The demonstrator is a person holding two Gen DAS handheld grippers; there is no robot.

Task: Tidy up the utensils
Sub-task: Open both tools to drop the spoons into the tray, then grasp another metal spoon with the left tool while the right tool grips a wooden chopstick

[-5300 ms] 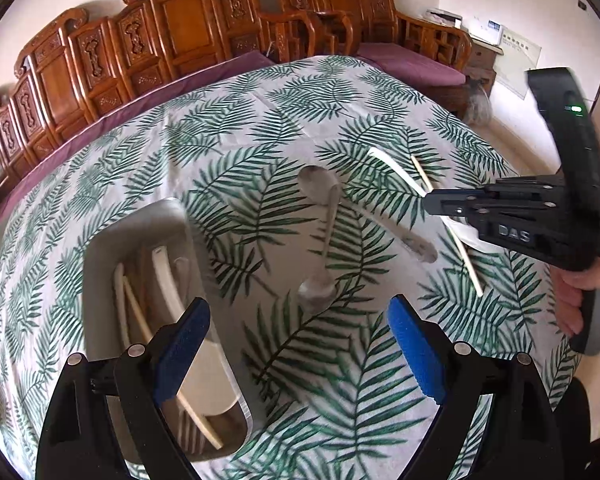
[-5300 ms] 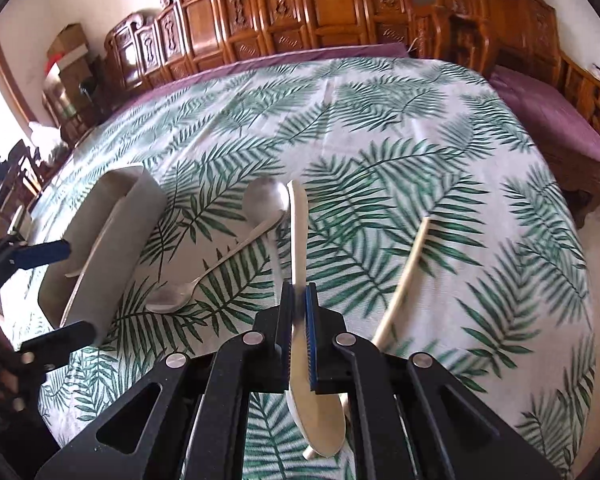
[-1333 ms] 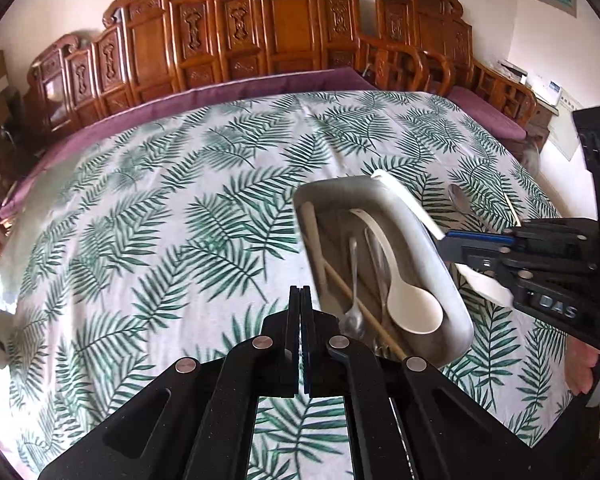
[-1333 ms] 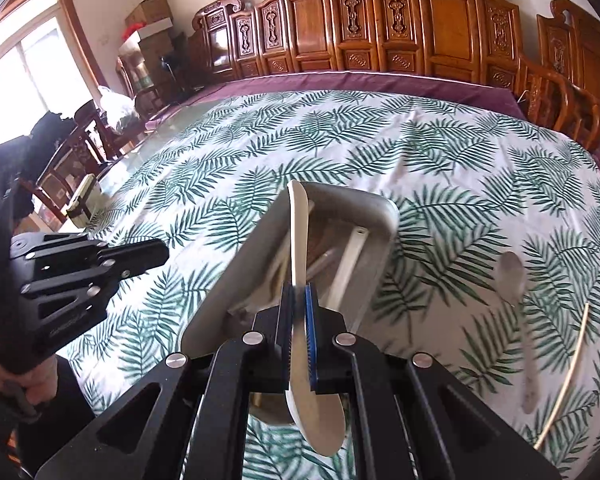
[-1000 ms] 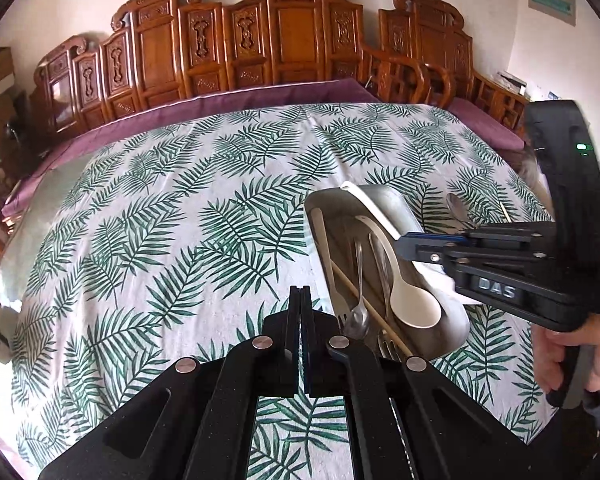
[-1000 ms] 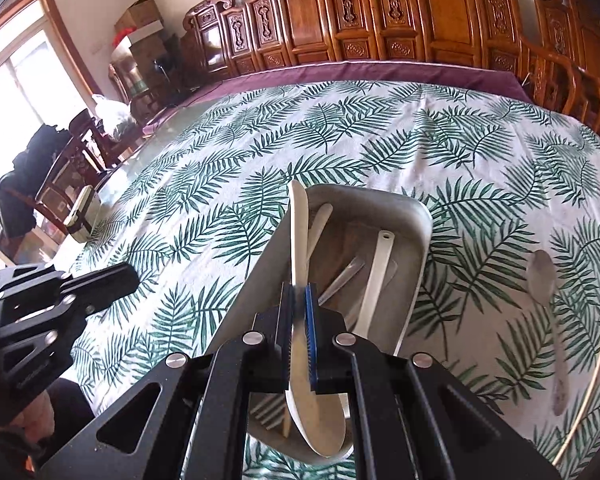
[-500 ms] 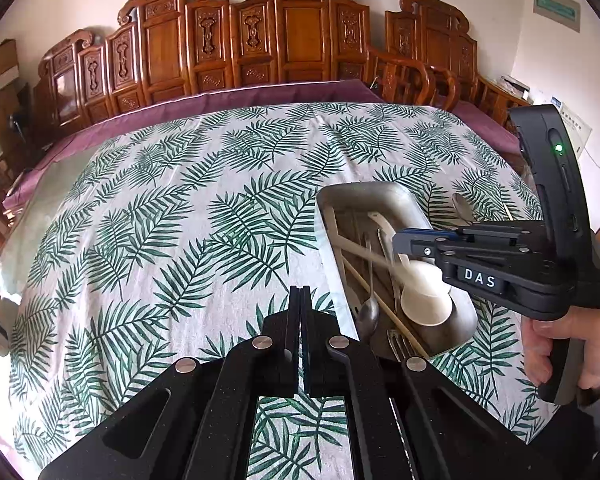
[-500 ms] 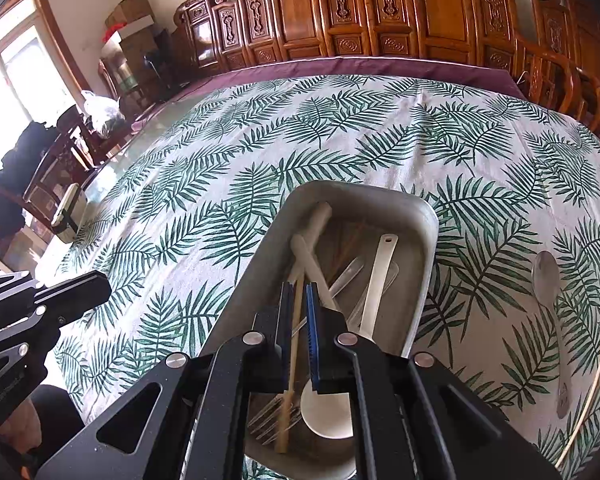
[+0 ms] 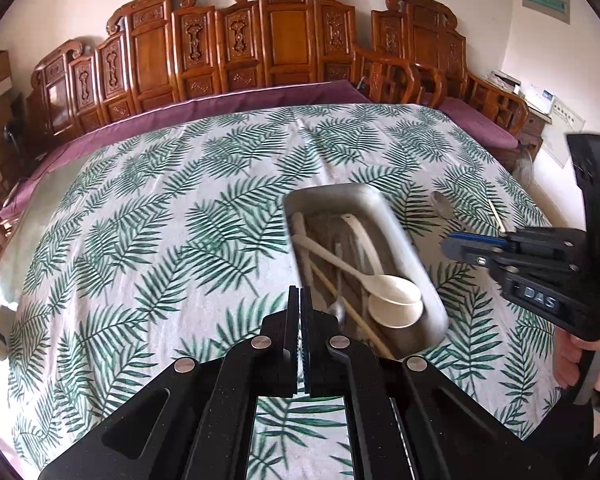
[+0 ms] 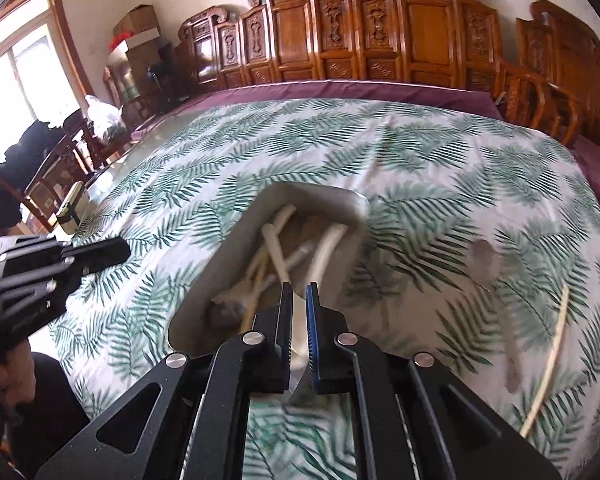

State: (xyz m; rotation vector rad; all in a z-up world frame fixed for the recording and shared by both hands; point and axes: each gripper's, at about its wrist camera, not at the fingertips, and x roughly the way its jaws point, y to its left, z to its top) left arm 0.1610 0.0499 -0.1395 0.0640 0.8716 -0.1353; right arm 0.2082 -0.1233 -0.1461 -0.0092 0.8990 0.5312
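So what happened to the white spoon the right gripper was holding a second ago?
The right gripper let go: its jaws are now slightly apart, and the white spoon lies inside the metal tray with the other utensils. The left gripper stayed shut and empty. The metal spoon and chopstick still lie on the tablecloth.

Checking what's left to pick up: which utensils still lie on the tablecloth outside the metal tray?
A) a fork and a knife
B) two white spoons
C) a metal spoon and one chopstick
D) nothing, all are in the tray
C: the metal spoon and a single chopstick lie on the tablecloth to the right of the metal tray; the white spoons are already inside it.
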